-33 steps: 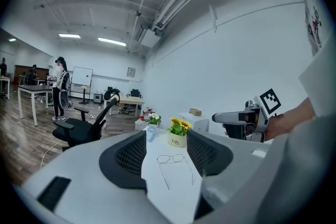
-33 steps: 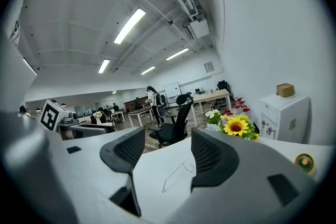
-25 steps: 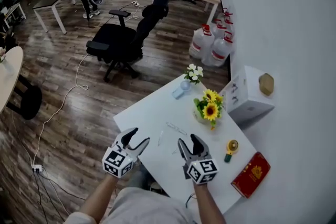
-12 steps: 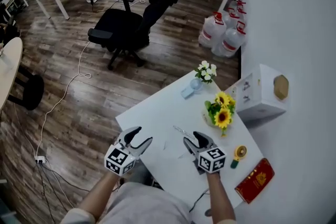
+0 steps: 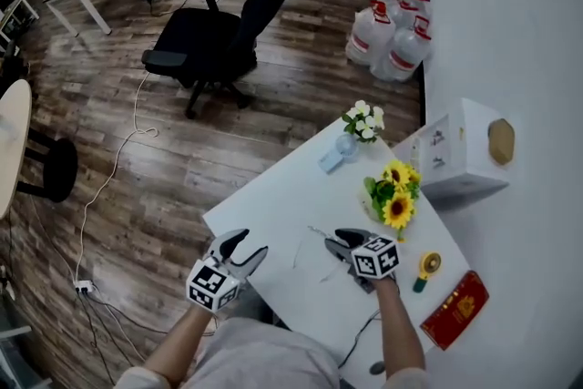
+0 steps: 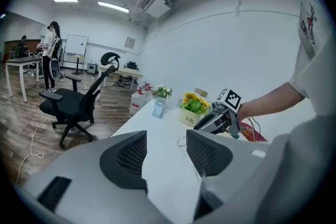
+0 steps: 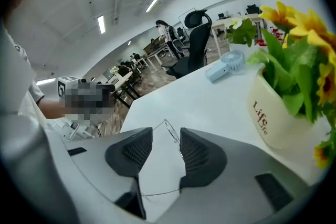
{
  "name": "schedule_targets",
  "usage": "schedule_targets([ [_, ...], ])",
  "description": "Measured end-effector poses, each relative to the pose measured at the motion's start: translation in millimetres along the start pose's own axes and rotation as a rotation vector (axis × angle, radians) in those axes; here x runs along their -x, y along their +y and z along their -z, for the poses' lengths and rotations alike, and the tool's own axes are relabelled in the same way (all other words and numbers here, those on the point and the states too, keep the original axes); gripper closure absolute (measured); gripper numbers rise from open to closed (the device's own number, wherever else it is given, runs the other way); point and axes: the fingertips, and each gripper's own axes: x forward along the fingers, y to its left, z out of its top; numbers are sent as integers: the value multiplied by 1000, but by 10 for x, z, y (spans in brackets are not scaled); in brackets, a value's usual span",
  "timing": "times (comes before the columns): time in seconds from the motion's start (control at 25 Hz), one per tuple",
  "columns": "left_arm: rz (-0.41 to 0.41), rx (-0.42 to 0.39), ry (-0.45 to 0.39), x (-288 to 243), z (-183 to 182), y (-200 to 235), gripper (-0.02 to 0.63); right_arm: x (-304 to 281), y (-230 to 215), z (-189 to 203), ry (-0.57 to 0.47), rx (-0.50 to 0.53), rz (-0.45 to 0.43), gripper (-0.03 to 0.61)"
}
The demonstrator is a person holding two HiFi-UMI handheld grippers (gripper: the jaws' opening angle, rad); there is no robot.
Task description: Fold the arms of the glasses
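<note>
Thin wire-frame glasses (image 5: 316, 234) lie on the white table (image 5: 273, 196) with their arms spread. In the right gripper view one lens rim (image 7: 171, 131) sits between the dark jaws, close to the right one, and an arm wire runs below. My right gripper (image 5: 333, 241) (image 7: 166, 144) is low over the glasses; its jaws are closing with a gap still showing, and I see no pad pressing on the wire. My left gripper (image 5: 248, 243) (image 6: 166, 149) hangs open at the table's near left edge. The glasses (image 6: 181, 141) lie just beyond its right jaw.
A sunflower pot (image 5: 393, 200) (image 7: 283, 107) stands just right of the glasses, with a small blue fan (image 5: 335, 155) and white flowers (image 5: 363, 118) farther back. A yellow hand fan (image 5: 426, 269), red booklet (image 5: 458, 310) and white box (image 5: 460, 150) are to the right. An office chair (image 5: 219, 36) stands beyond.
Both grippers have come down toward the table. The right one tipped downward and moved onto the glasses, its jaws narrower than before.
</note>
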Motion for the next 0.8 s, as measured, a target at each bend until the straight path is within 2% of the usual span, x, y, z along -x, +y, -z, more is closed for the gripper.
schedule_targets([
  [0.44, 62, -8, 45, -231, -81, 206, 385, -265, -195, 132, 159, -29, -38, 428],
  [0.48, 69, -12, 52, -239, -79, 212, 387, -280, -199, 159, 176, -31, -44, 435],
  [0.6, 81, -26, 76, -240, -77, 273, 390, -340, -177, 187, 211, -34, -65, 517],
  [0.8, 113, -24, 95, -302, -35, 254, 396, -313, -109, 160, 190, -64, -69, 549],
])
